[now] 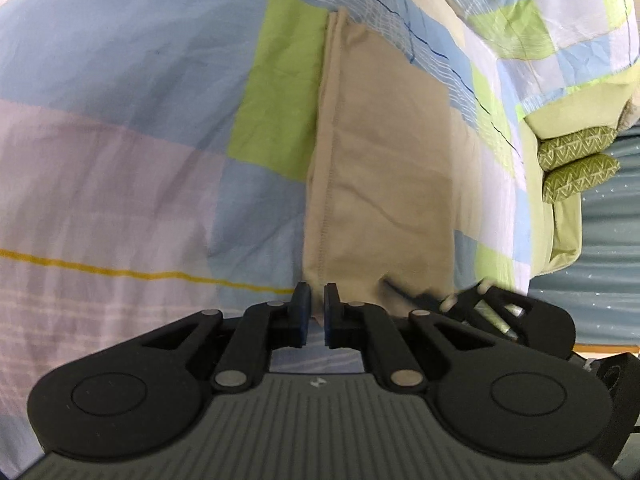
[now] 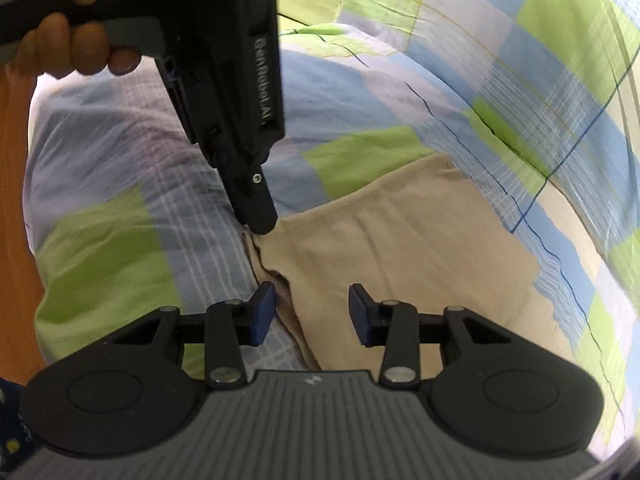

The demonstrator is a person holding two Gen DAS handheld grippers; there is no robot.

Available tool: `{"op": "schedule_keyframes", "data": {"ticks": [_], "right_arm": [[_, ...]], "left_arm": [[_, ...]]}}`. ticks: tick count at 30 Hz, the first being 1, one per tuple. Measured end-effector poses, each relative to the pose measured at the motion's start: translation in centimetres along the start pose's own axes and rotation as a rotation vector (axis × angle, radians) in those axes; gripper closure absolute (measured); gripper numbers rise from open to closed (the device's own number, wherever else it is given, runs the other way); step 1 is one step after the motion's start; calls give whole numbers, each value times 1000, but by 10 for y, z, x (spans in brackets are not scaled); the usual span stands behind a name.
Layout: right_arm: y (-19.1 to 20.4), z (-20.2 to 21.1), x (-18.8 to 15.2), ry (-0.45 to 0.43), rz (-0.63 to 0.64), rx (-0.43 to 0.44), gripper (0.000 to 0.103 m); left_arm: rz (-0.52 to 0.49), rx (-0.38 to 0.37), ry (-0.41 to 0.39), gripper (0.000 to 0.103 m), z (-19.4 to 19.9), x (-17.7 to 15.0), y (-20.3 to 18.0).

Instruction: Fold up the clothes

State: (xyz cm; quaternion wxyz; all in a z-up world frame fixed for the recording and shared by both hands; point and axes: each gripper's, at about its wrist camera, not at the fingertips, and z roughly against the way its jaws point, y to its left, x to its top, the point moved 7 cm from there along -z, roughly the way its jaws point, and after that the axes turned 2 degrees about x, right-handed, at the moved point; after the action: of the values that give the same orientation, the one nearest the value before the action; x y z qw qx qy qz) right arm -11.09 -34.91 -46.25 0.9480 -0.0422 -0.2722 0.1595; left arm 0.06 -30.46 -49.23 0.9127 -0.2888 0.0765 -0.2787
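beige garment (image 1: 380,168), folded, flat on bed

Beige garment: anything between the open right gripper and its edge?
Nothing visible. The right gripper is open right over the beige garment, its fingers straddling the folded edge. The left gripper is shut on the same edge farther along, not in the right gripper's way. Only the patchwork bedsheet lies around it.

Both grippers (image 1: 316,312) (image 2: 312,312) are black, with blue pads (image 2: 262,316) and silver rivets. A bare-skinned hand (image 2: 76,40). White lettering marks the black housing.
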Motion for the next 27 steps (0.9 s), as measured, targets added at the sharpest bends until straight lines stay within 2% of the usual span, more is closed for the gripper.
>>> {"op": "schedule_keyframes", "data": {"ticks": [1,6,17,21,23,27], "right_arm": [[2,-1,1,4,2,3,97],[1,0,3,-5,-22,-8,98],[-2,13,-2,-16,-20,21,98],[2,8,1,-9,18,7,91],[2,9,5,-24,8,8,82],[1,11,9,-39,-17,19,81]], "left_arm": [[-5,5,-4,103,0,0,-1],[-53,17,-37,103,13,0,-7],[-23,13,-38,103,10,-6,-12],[21,0,-7,103,1,-2,-4],[37,-1,-2,103,-1,-2,-1],[76,-42,1,103,-3,1,0]]}}
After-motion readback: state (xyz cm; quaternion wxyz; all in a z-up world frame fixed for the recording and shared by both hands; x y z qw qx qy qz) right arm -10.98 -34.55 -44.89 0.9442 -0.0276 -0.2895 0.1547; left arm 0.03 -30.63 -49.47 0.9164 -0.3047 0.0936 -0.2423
